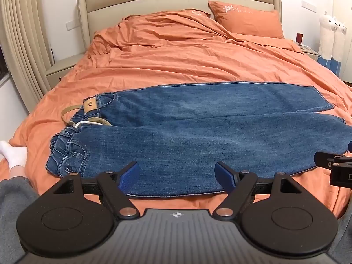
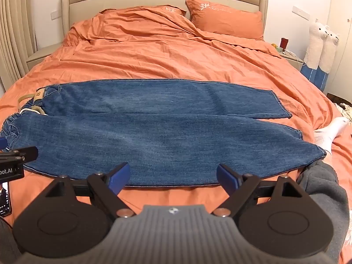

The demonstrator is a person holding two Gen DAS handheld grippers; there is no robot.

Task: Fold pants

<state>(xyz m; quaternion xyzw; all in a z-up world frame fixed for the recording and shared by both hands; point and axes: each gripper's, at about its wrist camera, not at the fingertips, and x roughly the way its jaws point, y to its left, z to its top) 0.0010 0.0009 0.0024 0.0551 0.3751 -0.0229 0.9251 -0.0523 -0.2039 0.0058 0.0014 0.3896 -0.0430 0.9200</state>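
Blue jeans point(image 1: 187, 132) lie flat across the orange bed, waistband at the left, leg hems at the right, one leg lying partly over the other. They also show in the right wrist view point(image 2: 154, 132). My left gripper point(image 1: 177, 176) is open and empty, just above the near edge of the jeans toward the waist side. My right gripper point(image 2: 172, 176) is open and empty over the near edge further right. The right gripper's tip shows at the left wrist view's right edge point(image 1: 334, 167).
An orange duvet point(image 1: 187, 50) covers the bed, with orange pillows point(image 1: 246, 19) by the beige headboard. White-socked feet rest on the bed at left point(image 1: 13, 154) and right point(image 2: 330, 132). Bedside tables stand on both sides. A phone point(image 2: 4, 198) lies near left.
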